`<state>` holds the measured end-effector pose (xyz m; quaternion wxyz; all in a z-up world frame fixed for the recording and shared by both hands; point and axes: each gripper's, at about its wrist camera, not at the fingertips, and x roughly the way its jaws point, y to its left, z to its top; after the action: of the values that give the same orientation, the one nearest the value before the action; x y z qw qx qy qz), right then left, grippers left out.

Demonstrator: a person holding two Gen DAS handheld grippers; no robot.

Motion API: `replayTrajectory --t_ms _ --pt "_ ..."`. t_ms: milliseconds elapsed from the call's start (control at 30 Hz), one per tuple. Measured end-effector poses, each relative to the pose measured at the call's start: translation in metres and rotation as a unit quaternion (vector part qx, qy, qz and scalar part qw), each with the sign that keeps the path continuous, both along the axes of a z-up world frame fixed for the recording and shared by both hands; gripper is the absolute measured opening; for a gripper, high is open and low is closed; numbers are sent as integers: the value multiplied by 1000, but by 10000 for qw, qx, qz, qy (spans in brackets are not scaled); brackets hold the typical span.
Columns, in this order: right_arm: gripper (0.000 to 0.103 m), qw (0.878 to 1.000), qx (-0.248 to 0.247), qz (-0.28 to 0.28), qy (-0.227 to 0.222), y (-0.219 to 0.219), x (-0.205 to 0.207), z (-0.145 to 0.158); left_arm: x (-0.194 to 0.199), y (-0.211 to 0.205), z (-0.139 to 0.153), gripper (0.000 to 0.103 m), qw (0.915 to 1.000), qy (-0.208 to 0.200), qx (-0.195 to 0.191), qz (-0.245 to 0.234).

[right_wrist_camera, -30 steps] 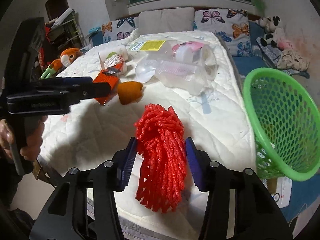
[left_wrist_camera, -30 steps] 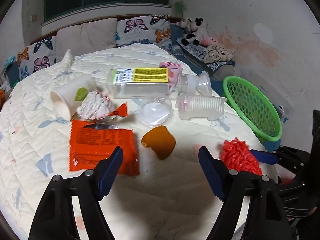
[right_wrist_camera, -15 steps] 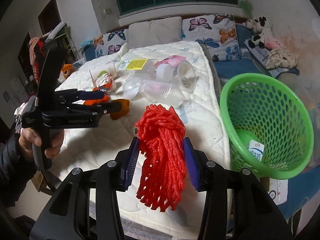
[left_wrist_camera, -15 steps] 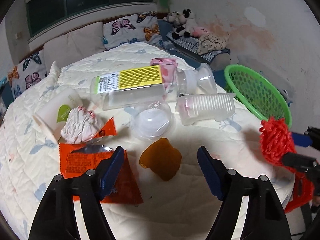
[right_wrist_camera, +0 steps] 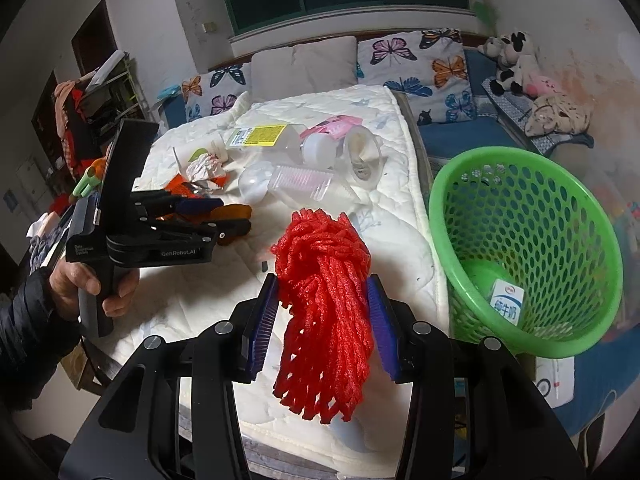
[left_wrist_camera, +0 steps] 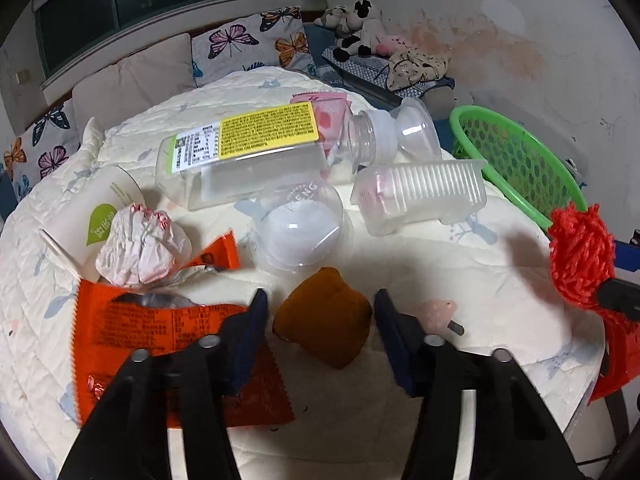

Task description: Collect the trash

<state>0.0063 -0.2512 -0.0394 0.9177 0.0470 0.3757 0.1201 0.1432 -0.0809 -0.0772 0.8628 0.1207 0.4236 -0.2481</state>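
A brown-orange scrap [left_wrist_camera: 324, 322] lies on the quilted bed near its front edge. My left gripper [left_wrist_camera: 320, 320] points down at it, jaws closing, one pad on each side of the scrap and barely clear of it. My right gripper [right_wrist_camera: 324, 320] is shut on a red foam net [right_wrist_camera: 324, 300], held up over the bed's right edge beside the green mesh basket [right_wrist_camera: 440, 184]. The net [left_wrist_camera: 580, 252] also shows at the right of the left wrist view. A milk carton [right_wrist_camera: 506, 300] lies in the basket.
More trash lies beyond the scrap: an orange wrapper [left_wrist_camera: 160, 332], crumpled paper [left_wrist_camera: 140, 244], a paper cup [left_wrist_camera: 92, 216], a clear yellow-labelled bottle [left_wrist_camera: 248, 152], a dome lid [left_wrist_camera: 296, 228], ribbed clear cups [left_wrist_camera: 420, 196]. A small pink piece [left_wrist_camera: 436, 312] sits right of my fingers.
My left gripper moved forward and down over the brown scrap and its jaws narrowed around it. My right gripper lifted the red net off the bed and toward the basket.
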Motion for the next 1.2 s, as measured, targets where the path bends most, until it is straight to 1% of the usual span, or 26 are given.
replayTrajectory --t_ms 167,333,667,867,1100,1200 --pt "45 10000 35 -83 -27 -5 -2 2 -5 2 4 36 9999 25 -142 10" --pt "45 9997 114 -193 -76 -13 -4 6 -15 5 12 32 9993 49 -375 -19" --pt "45 9977 155 -632 -181 -46 -3 15 -34 -3 44 31 9963 2 -819 -242" --pt "45 9944 216 -1022 -162 -81 4 15 -37 -29 66 31 9933 -49 -1020 -542" --pt "46 9883 190 -1510 -139 -128 14 12 -30 -68 81 31 9912 -82 -1048 -799" --pt "47 9859 185 -1663 -100 -143 19 8 -27 -86 86 31 9906 -103 -1022 -899"
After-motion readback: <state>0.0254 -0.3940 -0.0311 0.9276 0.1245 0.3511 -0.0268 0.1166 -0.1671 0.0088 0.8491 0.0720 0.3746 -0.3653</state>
